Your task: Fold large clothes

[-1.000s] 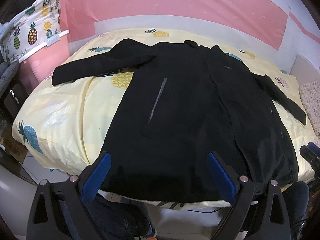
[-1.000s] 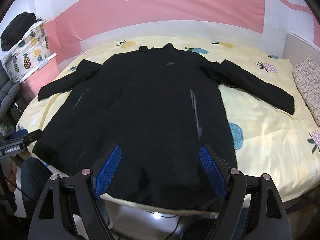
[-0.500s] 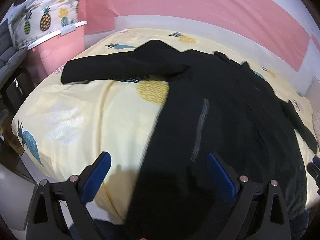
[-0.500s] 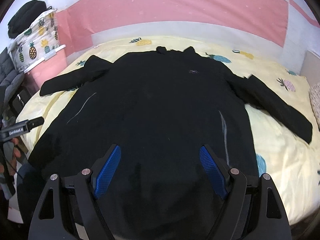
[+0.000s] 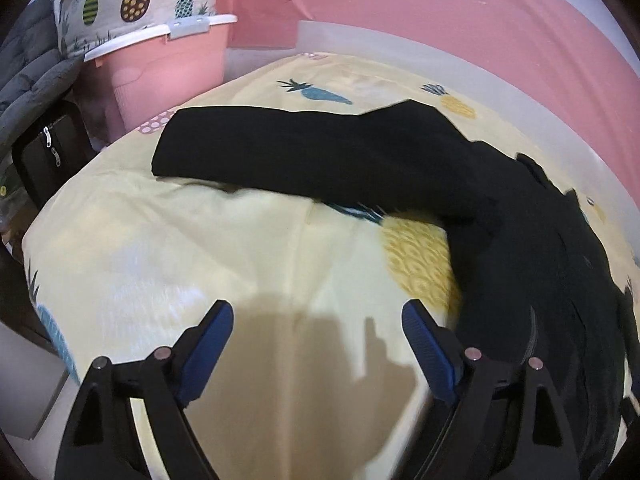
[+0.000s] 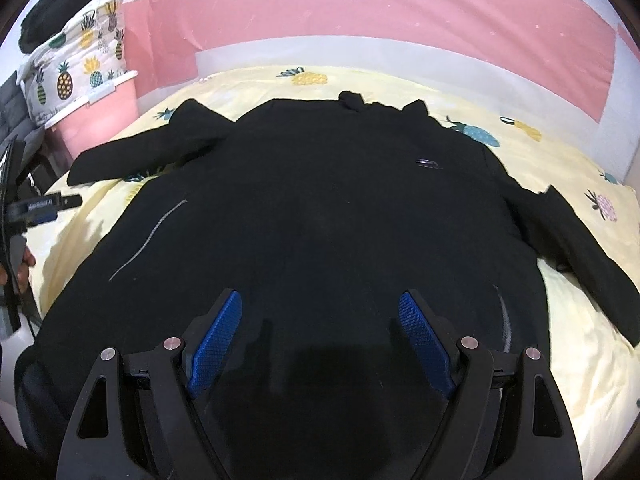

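Note:
A large black coat lies flat and spread out on a yellow pineapple-print bed, collar towards the far wall. Its left sleeve stretches out to the left; its right sleeve lies out to the right. My left gripper is open and empty above bare bedding, left of the coat's body and in front of the left sleeve. It also shows at the left edge of the right wrist view. My right gripper is open and empty above the coat's lower middle.
A pink storage bin with a pineapple-print bundle on top stands left of the bed. A black zipped bag sits beside it. A pink and white wall runs behind the bed.
My left gripper has swung left and forward, from over the coat's hem to over bare bedding near the left sleeve. My right gripper has moved forward over the coat. Both stay open.

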The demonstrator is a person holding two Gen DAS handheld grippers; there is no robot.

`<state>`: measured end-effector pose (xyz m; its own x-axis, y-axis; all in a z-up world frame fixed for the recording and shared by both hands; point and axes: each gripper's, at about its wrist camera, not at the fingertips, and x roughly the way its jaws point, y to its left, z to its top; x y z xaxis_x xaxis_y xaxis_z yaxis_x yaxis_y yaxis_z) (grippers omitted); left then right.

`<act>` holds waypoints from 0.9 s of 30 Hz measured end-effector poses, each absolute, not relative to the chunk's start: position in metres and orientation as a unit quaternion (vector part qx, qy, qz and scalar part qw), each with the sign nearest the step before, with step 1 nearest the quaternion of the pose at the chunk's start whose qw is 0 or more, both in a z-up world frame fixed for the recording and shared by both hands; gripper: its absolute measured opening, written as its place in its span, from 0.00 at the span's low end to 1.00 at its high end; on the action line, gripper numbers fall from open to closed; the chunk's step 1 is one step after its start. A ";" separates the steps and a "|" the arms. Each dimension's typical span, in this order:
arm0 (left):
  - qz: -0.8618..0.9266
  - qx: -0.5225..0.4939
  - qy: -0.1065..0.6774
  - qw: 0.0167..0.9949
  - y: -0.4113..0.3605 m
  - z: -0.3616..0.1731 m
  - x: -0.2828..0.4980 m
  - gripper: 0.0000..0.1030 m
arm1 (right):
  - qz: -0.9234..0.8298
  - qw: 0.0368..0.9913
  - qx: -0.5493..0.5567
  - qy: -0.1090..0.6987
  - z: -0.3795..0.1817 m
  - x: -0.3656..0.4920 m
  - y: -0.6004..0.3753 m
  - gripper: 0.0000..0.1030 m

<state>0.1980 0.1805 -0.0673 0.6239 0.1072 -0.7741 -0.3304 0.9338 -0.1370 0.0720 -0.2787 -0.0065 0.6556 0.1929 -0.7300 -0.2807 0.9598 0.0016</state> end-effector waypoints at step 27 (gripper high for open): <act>0.217 -0.162 0.375 0.886 0.286 -0.094 0.320 0.18 | 0.113 0.901 -0.036 0.417 -0.033 0.122 -0.307 0.79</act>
